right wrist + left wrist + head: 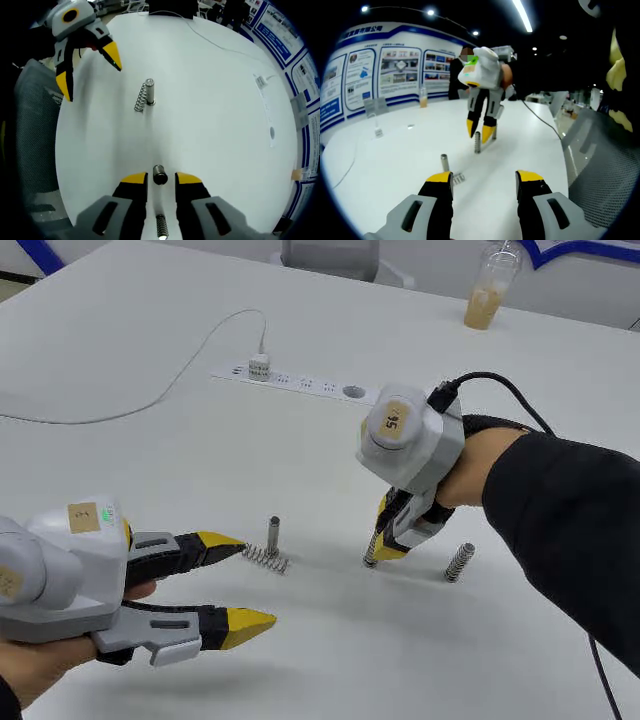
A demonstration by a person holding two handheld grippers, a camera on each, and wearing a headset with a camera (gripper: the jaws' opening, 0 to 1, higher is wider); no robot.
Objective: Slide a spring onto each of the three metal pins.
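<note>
White counter [120,330] carries a power strip [300,383] toward its far side. In the head view the left tongs [255,582] are spread wide by the near edge, with a bare pin [273,533] and a loose spring [265,558] just beyond their tips. The right tongs [380,548] point down at a spring-clad pin [371,550], and another spring [459,561] sits beside them.

The left gripper view has the bare pin [444,162] standing just ahead of the spread tips.

In the right gripper view the tongs are slightly parted, with the spring-clad pin [159,176] between the tips and a sliver of gap on each side.
</note>
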